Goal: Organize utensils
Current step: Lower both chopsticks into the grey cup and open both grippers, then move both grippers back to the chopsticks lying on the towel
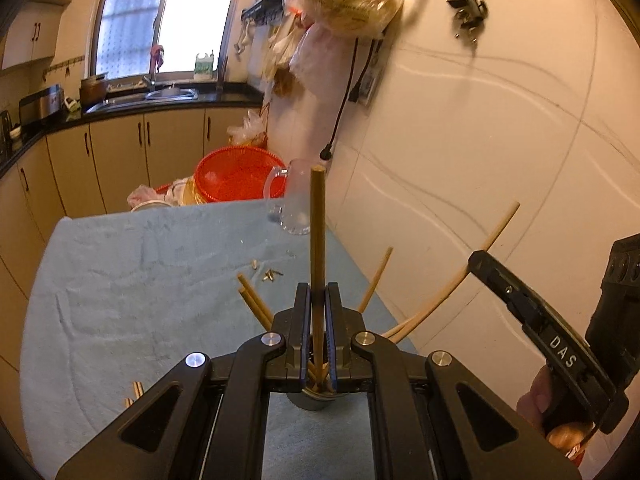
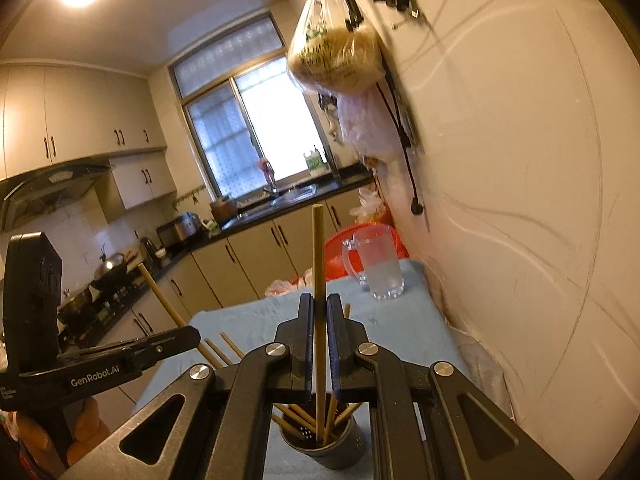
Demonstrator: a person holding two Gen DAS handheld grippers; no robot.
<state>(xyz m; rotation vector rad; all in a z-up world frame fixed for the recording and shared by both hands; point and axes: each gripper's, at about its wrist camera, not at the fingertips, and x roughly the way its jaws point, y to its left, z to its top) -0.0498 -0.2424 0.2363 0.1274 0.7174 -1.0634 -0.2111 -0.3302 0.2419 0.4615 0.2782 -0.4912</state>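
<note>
From the left wrist, the left gripper (image 1: 318,300) is clamped on a slim, round wooden chopstick (image 1: 317,216) that stands upright over a dark round cup (image 1: 310,399) on a soft blue towel (image 1: 120,280). More pale chopsticks (image 1: 256,306) fan out of the cup. Small metal bits (image 1: 268,274) lie beyond, before a clear glass mug (image 1: 294,196).

From the right wrist, the right gripper (image 2: 319,320) pinches another upright stick (image 2: 319,264) above the same cup (image 2: 320,446). The left gripper's black arm (image 2: 132,354) reaches in beside it.
</note>
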